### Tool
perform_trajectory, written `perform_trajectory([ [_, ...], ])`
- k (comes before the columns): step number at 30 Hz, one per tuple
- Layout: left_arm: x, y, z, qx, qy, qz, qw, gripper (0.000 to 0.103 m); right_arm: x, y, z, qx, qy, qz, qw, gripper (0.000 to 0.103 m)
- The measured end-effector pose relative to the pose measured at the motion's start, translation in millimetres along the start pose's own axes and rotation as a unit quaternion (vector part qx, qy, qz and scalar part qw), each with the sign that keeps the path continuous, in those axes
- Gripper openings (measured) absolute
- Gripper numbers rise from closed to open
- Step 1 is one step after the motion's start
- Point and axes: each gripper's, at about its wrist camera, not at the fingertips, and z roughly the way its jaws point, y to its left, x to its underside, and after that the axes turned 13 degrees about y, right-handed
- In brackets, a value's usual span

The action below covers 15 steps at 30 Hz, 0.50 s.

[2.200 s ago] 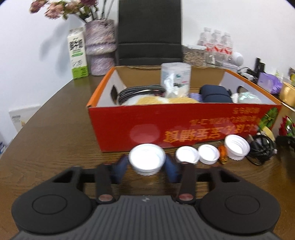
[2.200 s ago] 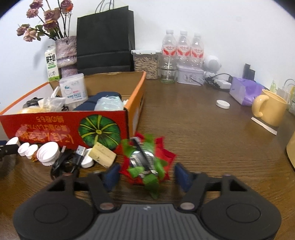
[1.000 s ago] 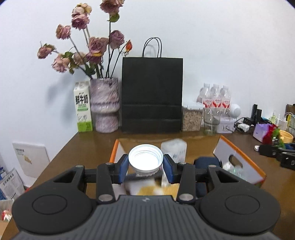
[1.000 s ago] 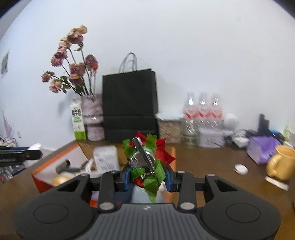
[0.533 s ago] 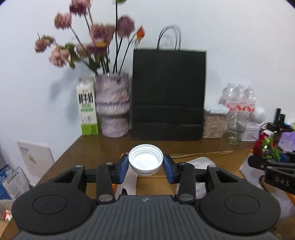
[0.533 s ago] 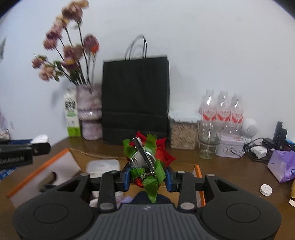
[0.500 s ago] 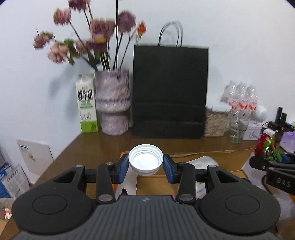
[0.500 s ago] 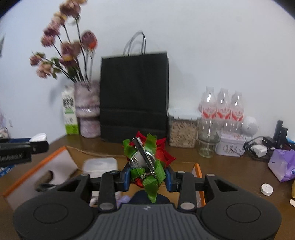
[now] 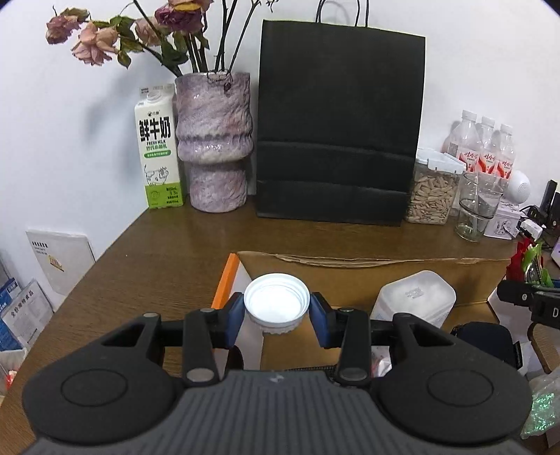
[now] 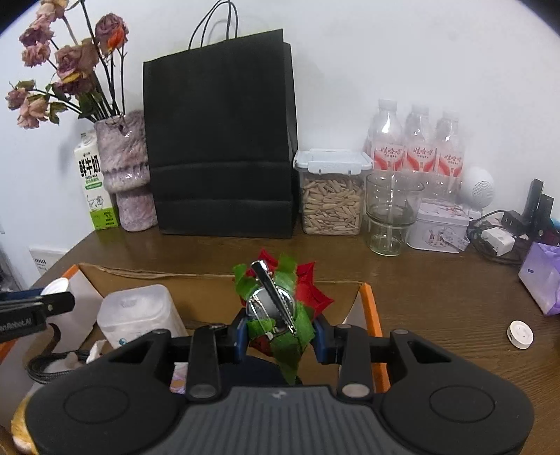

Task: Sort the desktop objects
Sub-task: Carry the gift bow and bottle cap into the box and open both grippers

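carton point(image 9: 159, 154) left of vase point(image 9: 214, 140) — bag point(image 9: 337, 122) right | box point(image 9: 367, 266) before

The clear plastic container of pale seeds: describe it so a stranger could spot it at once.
Find the tall black paper bag against the white wall. Immediately to its right on the brown wooden table stands the clear plastic container of pale seeds. Unlike the empty glass jar and water bottles beside it, it is boxy with a white clip-on lid.

Even, bright indoor light fills both views, and the flowers point(image 9: 133, 31) cast soft shadows on the white wall point(image 9: 70, 105). Both are sharp. Fisheye bending curves the edges, with dark corners.
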Motion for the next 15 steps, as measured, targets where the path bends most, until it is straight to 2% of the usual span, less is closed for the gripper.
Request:
perform_trajectory([
  [3, 1, -5, -2, -0.005, -0.003, 0.013, 0.9999, 0.041, 1, 2, 0, -0.002, 0.006, -0.006, 1.000, 0.037],
  [6, 1, -8, -6, -0.009, -0.012, 0.018, 0.9997, 0.051, 3, 5, -2, 0.003, 0.006, -0.014, 1.000, 0.051],
  [7, 2, -9, -8, -0.011, -0.017, 0.019, 0.9996, 0.060, 2, 6, -3, 0.005, 0.005, -0.014, 1.000, 0.067],
  [8, 2, -10, -10, -0.013, -0.023, 0.020, 0.9995, 0.074, 2, 6, -4, 0.007, 0.003, -0.014, 1.000, 0.085],
  [9, 2, -11, -12, -0.016, -0.029, 0.020, 0.9992, 0.082, 2, 6, -5, 0.009, 0.000, -0.014, 1.000, 0.092],
  [11, 2, -11, -16, -0.018, -0.041, 0.021, 0.9988, 0.103, 2, 8, -9, 0.016, -0.010, -0.017, 1.000, 0.097],
  [15, 2, -14, -24, -0.028, -0.062, 0.023, 0.9974, 0.103, 1, 11, -12, 0.020, -0.011, -0.023, 0.999, 0.100],
])
